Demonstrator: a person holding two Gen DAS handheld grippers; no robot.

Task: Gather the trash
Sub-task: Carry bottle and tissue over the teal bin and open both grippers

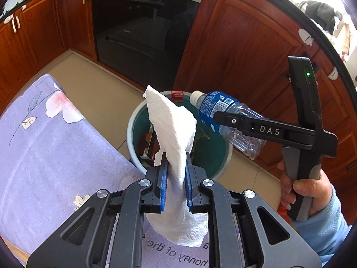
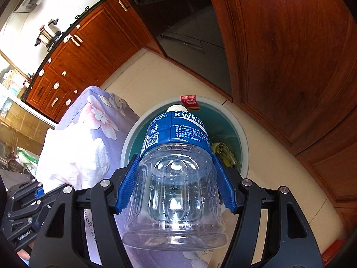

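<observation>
A white paper towel (image 1: 176,134) is clamped between the blue pads of the left gripper (image 1: 176,167), its upper end hanging over the near rim of the teal bin (image 1: 133,120), which stands on the tiled floor (image 1: 98,84) just beside the edge of the flowered cloth (image 1: 44,134). A clear plastic bottle (image 2: 176,174) is clamped by its lower body in the right gripper (image 2: 176,178), its white cap (image 2: 177,107) pointed toward the bin's far rim. Scraps and a red packet (image 1: 177,95) are already seen at the bin. Two risks are judged likely: the towel, being light and limp, could drape over the rim or drift onto the floor if released too far toward the near side; the bottle, smooth and held at an angle, could strike the rim and bounce out, or the two grippers could collide over the small opening. "SWEAT" and Chinese print with a QR code are read on the bottle's blue label (image 2: 178,129); "DAS" is read on the right gripper's finger, "GenRobot.AI" on the left gripper, and "honey of the" on the cloth.
</observation>
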